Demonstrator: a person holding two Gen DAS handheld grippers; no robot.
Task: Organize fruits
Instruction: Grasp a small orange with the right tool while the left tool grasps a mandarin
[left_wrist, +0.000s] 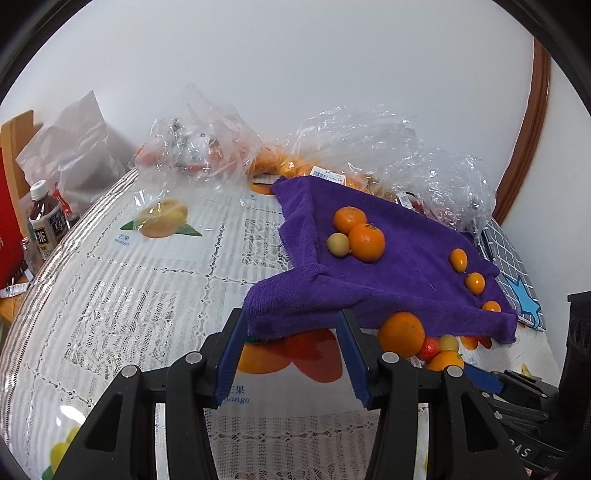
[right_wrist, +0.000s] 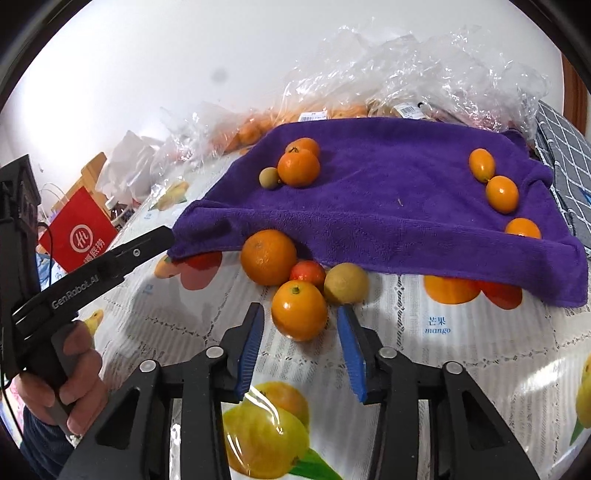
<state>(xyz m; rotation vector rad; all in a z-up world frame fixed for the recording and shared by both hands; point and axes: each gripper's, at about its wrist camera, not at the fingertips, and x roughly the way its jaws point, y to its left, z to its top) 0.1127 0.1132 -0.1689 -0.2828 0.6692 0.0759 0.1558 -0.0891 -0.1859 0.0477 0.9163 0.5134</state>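
A purple towel (right_wrist: 388, 199) lies on the table, also seen in the left wrist view (left_wrist: 388, 266). On it sit two tangerines (right_wrist: 298, 168) with a small yellow-green fruit (right_wrist: 269, 178), and three kumquats (right_wrist: 501, 194) at the right. Off its front edge lie a big orange (right_wrist: 268, 257), a small red fruit (right_wrist: 308, 271), a yellow-green fruit (right_wrist: 346, 283) and a small orange (right_wrist: 299, 309). My right gripper (right_wrist: 301, 332) is open, its jaws just short of the small orange. My left gripper (left_wrist: 291, 332) is open at the towel's near left corner.
Clear plastic bags of fruit (left_wrist: 369, 140) are piled behind the towel against the wall. A fruit-print lace tablecloth (left_wrist: 129, 295) covers the table. A bottle (left_wrist: 44, 218) and a red bag (right_wrist: 77, 229) stand at the left. A checked cloth (left_wrist: 513, 266) lies right.
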